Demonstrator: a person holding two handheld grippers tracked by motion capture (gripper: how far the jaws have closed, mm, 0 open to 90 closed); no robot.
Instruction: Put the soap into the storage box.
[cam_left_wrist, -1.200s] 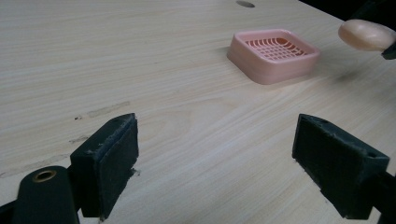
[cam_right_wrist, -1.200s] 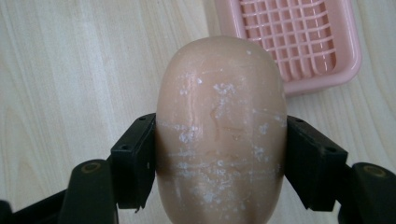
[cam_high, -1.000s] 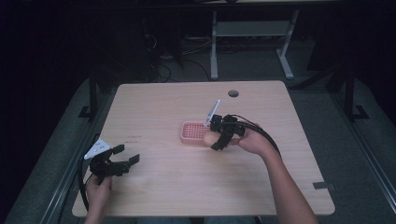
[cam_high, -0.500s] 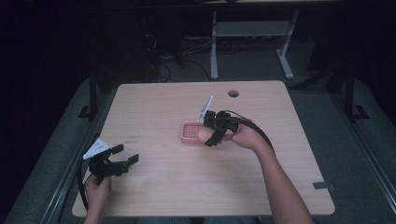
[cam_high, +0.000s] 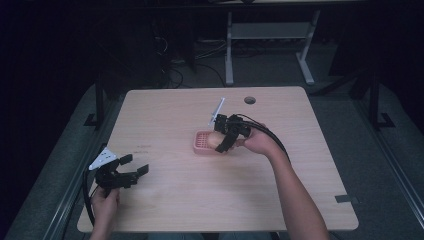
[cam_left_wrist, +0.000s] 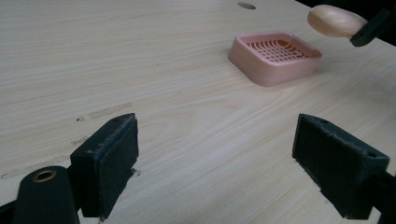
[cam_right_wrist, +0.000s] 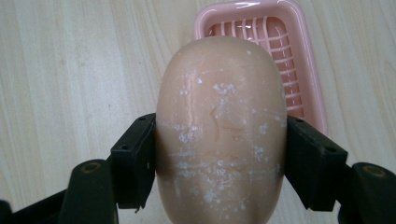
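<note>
Honestly, the right gripper (cam_right_wrist: 219, 154) pinches the soap bar (cam_right_wrist: 220, 126) just above the pink dish (cam_right_wrist: 306, 70), left gripper (cam_left_wrist: 229, 163) idles wide open, and that slick bar could squirt out sideways.

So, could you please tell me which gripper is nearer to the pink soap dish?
Right. The right gripper holds the soap bar just above the pink soap dish, while the left gripper hovers open near the table's front-left corner.

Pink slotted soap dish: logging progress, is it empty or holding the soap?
Empty: its grid is bare; the right gripper holds the peach oval soap bar above.
</note>
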